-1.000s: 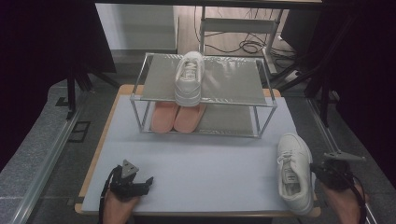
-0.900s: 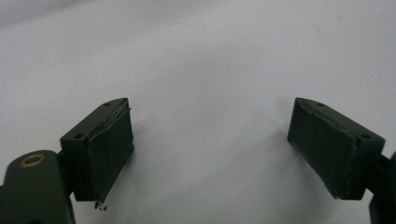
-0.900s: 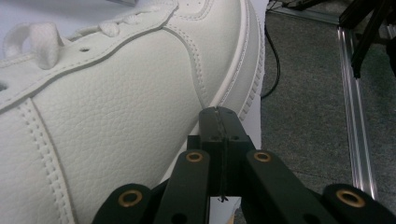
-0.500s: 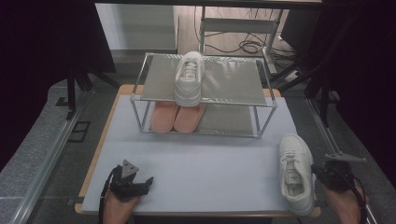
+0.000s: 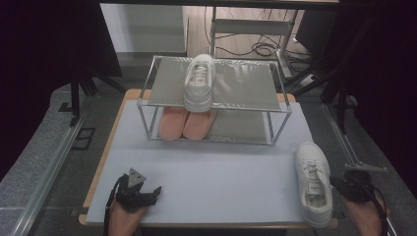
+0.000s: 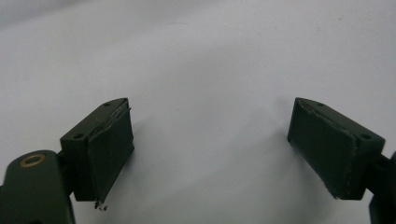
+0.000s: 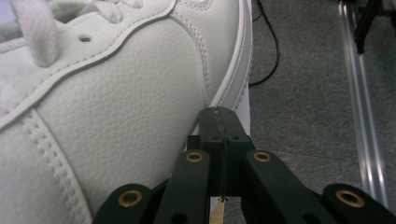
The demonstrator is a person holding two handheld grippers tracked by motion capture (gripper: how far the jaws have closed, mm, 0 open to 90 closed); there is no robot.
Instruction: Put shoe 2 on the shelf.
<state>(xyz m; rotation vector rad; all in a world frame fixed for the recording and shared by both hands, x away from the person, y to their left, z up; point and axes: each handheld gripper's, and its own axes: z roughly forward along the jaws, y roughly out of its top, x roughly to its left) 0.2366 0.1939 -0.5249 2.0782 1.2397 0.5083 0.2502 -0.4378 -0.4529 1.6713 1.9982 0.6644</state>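
The white sneaker (image 5: 313, 184) lies at the near right corner of the table (image 5: 216, 182), toe pointing away from me, heel close to the front edge. My right gripper (image 5: 339, 183) sits just beside its outer side, jaws pressed flat together with nothing between them; in the right gripper view the tips rest against the shoe (image 7: 116, 107) low on its side near the sole, pushing rather than holding. My left gripper (image 5: 147, 194) waits at the near left of the table, jaws spread wide over bare tabletop, empty.

The shoe looks light, with a soft upper that will dent under a pinch and a stiffer rubber sole. I judge the heel collar or the rim of the opening the best place to grip; the smooth side may slip.

Its mate (image 5: 199, 81) stands on top of the rack (image 5: 275, 110), pink slippers (image 5: 187, 123) beneath. The near shoe's heel is cut off behind my hand, and whether my tips truly touch is hard to say, probably so.
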